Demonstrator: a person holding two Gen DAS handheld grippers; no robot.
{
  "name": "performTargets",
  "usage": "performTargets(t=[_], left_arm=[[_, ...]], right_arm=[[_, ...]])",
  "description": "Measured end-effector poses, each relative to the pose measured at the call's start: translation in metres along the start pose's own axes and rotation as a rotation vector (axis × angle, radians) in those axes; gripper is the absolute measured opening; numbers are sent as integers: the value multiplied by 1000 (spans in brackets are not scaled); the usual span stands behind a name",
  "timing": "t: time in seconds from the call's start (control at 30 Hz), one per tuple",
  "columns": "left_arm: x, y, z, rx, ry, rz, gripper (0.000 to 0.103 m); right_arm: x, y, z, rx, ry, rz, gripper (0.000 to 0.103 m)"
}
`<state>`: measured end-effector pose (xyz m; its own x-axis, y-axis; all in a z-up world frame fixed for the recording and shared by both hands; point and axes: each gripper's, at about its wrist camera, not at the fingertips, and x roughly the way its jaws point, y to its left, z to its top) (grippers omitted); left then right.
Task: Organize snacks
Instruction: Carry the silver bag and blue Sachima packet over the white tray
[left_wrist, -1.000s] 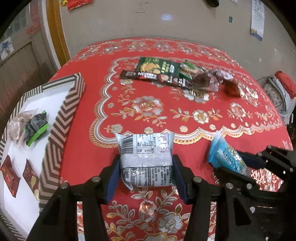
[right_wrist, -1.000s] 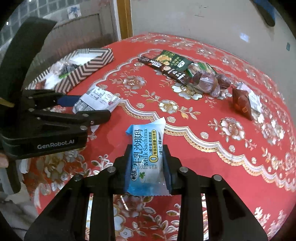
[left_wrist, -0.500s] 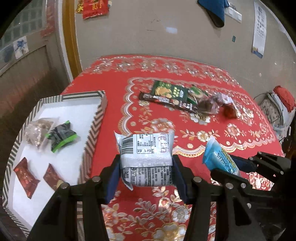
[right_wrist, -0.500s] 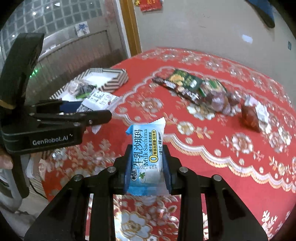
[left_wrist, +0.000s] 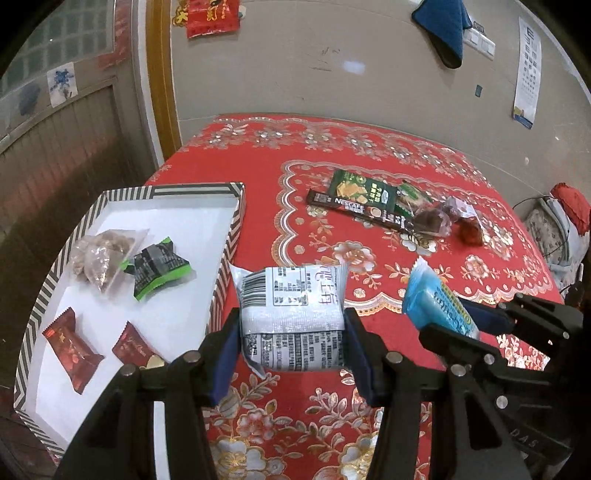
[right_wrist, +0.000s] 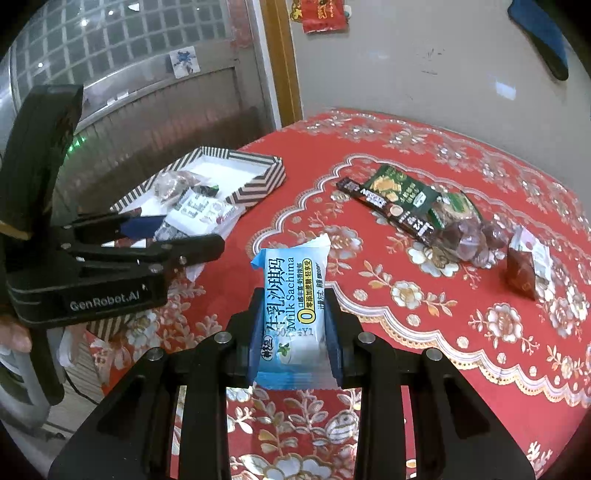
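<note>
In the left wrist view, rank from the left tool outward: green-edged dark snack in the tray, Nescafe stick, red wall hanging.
1. Green-edged dark snack, in the striped tray, left.
2. Nescafe stick, mid-table, right of centre.
3. Red wall hanging, on the far wall, top.

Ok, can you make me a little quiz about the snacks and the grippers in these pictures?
1. True or false: the left gripper holds a silver packet.
2. How many snacks lie in the striped tray?
3. The right gripper holds: A) the Nescafe stick, B) the blue Milk Sachima packet, C) nothing.

Key: 1 true; 2 four: a clear bag, a green-edged packet, two red ones; 3 B.
</note>
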<state>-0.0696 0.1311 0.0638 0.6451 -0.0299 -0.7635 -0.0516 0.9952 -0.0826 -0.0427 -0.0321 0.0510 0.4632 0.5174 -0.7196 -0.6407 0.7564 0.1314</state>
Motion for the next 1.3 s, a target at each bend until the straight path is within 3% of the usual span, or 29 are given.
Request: performTargets(t=[0.7,1.3], left_arm=[[-15,37,-2,-60,-27,16,56],[-26,123,-13,-183,-24,121,56]], right_arm=[[11,38,21,-69,10,25,29],[46,101,53,-184,39,104,29]])
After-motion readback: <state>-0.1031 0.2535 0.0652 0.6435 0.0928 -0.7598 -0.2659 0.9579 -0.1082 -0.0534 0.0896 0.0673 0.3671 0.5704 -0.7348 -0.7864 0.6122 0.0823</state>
